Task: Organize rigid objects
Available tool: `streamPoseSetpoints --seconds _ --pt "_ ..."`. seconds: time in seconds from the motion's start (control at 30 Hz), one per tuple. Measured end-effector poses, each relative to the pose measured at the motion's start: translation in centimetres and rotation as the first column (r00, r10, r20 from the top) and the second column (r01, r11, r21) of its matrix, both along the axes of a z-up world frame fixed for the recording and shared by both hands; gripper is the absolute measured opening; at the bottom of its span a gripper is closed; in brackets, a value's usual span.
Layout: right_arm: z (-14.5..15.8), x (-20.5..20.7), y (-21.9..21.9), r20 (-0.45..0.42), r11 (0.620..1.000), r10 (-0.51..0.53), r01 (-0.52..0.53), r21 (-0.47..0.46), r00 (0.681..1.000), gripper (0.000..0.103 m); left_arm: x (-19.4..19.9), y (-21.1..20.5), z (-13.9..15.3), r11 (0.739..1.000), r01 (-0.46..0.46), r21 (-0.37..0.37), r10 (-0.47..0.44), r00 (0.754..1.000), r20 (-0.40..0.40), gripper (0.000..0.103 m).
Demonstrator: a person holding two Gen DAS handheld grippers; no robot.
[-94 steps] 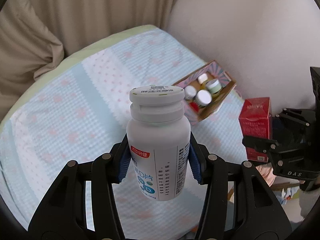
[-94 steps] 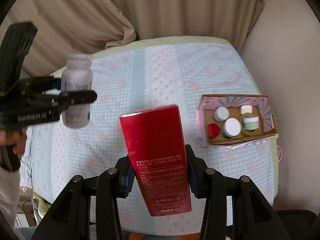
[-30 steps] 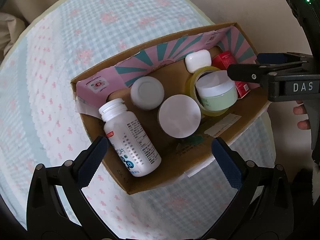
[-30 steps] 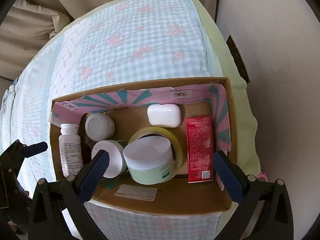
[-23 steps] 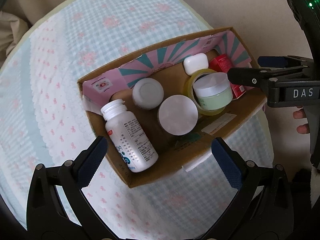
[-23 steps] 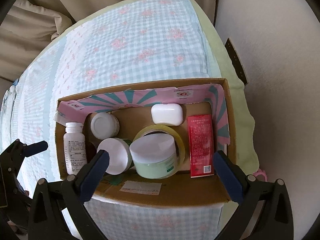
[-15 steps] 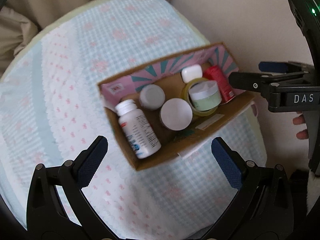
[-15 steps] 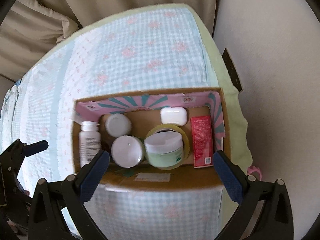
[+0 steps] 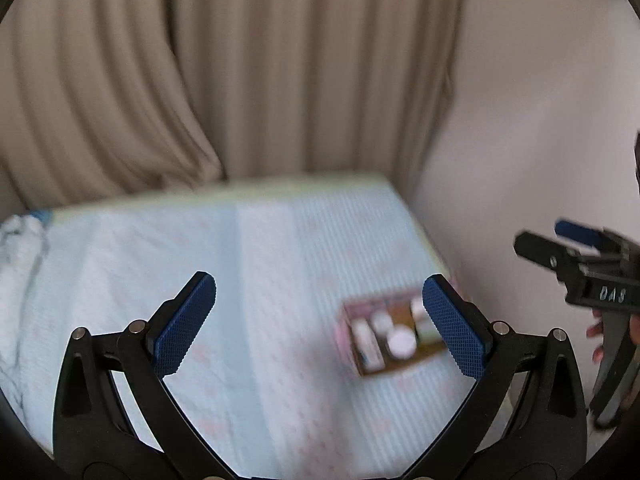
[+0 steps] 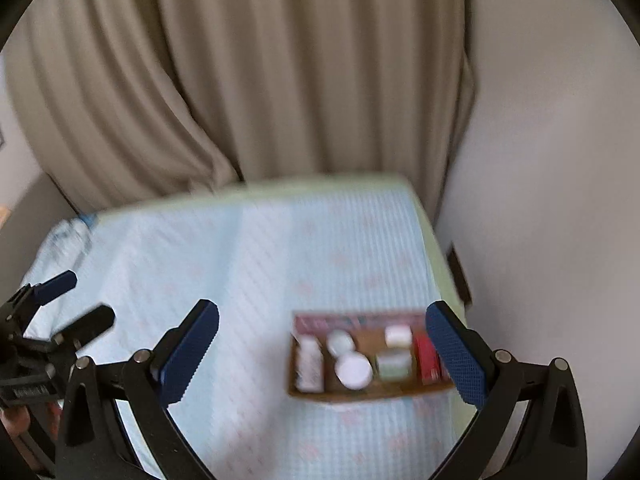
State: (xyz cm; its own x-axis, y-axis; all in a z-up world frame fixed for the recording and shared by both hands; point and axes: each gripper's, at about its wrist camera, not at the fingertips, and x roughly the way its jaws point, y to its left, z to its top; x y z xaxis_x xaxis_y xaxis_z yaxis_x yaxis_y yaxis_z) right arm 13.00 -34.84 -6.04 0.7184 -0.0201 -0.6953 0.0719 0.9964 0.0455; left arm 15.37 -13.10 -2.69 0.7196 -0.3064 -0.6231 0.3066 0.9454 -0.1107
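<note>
Both your grippers hang empty above the bed, fingers spread wide.

Your left gripper (image 9: 319, 316) and right gripper (image 10: 322, 344) grasp nothing. The cardboard box (image 10: 372, 392) sits on the bed (image 10: 240, 272), lower right of centre in both views. Your right view shows its contents side by side: white bottle (image 10: 310, 364), two white-lidded jars (image 10: 353, 370), green jar (image 10: 394, 364), red box (image 10: 426, 356). Your left view blurs them and its right finger hides the box's right end.
</note>
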Motion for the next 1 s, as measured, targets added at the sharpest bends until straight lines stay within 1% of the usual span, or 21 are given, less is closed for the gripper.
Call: streamPoseSetpoints --seconds 0.03,0.07,0.13,0.17,0.2,0.27,0.37,0.47,0.53,0.63,0.8,1.0 --pt "2.0 -1.3 1.3 0.060 1.000 0.007 -0.007 -0.006 0.998 0.103 -1.2 1.2 1.8 1.000 -0.021 -0.009 0.022 0.998 0.053 0.103" --pt "3.3 -2.2 2.1 0.101 1.000 0.010 -0.009 -0.012 0.995 0.103 -2.6 2.5 3.5 0.999 -0.042 -0.018 0.043 0.993 0.110 0.103" --pt "6.3 -4.8 4.3 0.204 1.000 0.020 -0.016 -0.024 0.979 0.103 -4.7 4.3 5.7 0.997 -0.064 -0.033 0.069 0.981 0.183 0.103" --pt "7.2 -5.9 5.1 0.240 0.999 0.026 -0.020 -0.031 0.970 0.103 -5.9 5.3 6.6 0.996 -0.078 -0.043 0.085 0.972 0.220 0.103" --pt "7.9 -6.9 5.8 0.271 0.999 0.027 -0.017 -0.038 0.962 0.103 -7.0 6.1 7.3 0.995 -0.090 -0.049 0.100 0.963 0.249 0.103" --pt "8.8 -8.6 7.3 0.318 0.998 0.032 -0.015 -0.058 0.948 0.103 -8.3 7.2 7.9 0.994 -0.096 -0.055 0.108 0.956 0.274 0.103" --pt "9.0 -10.4 8.9 0.351 0.997 0.037 -0.009 -0.081 0.936 0.103 -10.1 8.2 8.1 0.993 -0.099 -0.061 0.112 0.948 0.297 0.103" --pt "8.3 -11.9 10.0 0.359 0.996 0.030 0.002 -0.088 0.933 0.103 -11.4 8.9 7.8 0.992 -0.102 -0.070 0.119 0.943 0.309 0.103" --pt "7.9 -12.7 10.0 0.366 0.995 0.027 0.009 -0.095 0.930 0.103 -12.3 9.4 7.7 0.992 -0.106 -0.073 0.124 0.939 0.322 0.103" --pt "7.4 -13.4 10.1 0.375 0.994 0.017 0.025 -0.106 0.927 0.103 -13.6 9.4 7.6 0.992 -0.115 -0.052 0.126 0.930 0.346 0.103" --pt "7.4 -14.3 10.1 0.391 0.994 -0.005 0.048 -0.102 0.920 0.103 -14.7 9.2 8.2 0.993 -0.108 -0.043 0.117 0.921 0.372 0.103" --pt "7.7 -15.5 10.4 0.406 0.992 -0.017 0.065 -0.105 0.914 0.103 -15.1 9.2 8.3 0.993 -0.111 -0.047 0.120 0.921 0.372 0.103"
